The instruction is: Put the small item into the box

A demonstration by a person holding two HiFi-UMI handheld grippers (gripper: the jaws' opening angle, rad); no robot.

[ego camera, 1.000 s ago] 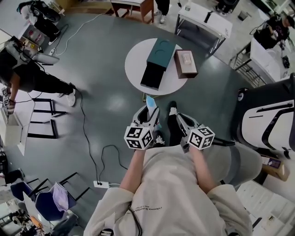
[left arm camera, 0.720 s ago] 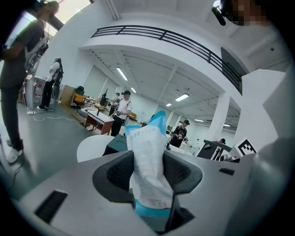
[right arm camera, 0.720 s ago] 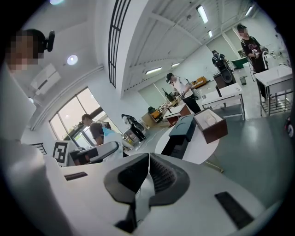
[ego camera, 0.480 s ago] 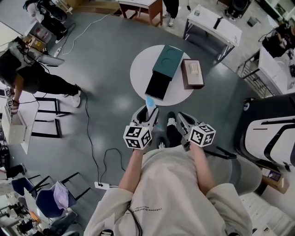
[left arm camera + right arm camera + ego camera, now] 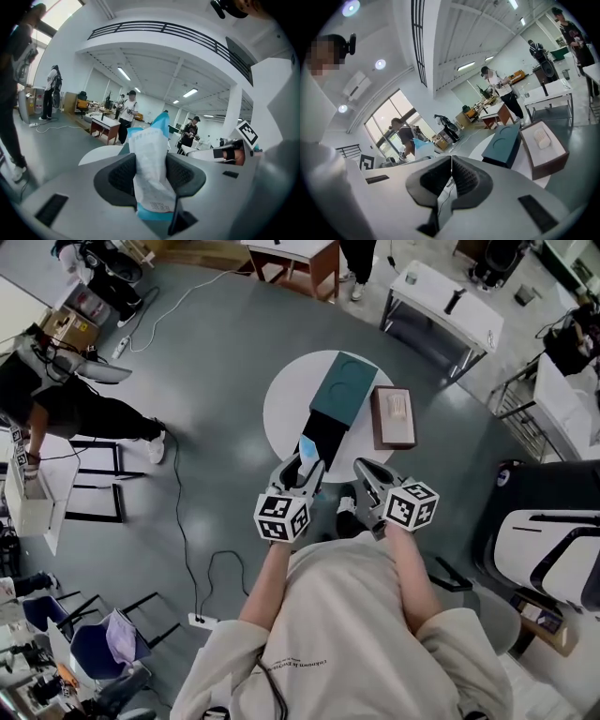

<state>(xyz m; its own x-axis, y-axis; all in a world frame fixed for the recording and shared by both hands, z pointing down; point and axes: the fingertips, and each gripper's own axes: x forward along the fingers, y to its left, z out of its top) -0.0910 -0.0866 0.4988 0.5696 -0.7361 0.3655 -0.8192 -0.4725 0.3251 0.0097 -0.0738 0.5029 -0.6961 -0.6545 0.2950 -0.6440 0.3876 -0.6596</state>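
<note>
No wording can be read anywhere. The packet (image 5: 150, 173) carries fine print too small to make out. The small line on the person's shirt (image 5: 347, 634) is just as unreadable.

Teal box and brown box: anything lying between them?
Nothing. Only a narrow strip of bare white table separates the teal box from the brown box, clearest in the head view.

The right gripper (image 5: 451, 164) has its jaws pressed together, with nothing between them. Beyond them a teal box (image 5: 504, 144) lies on a round white table (image 5: 483, 149). Just right of the teal box stands a brown box (image 5: 543, 154) — a white thing (image 5: 540, 137) rests on its top. Well left of the teal box, a blue packet (image 5: 423, 146) shows.
</note>
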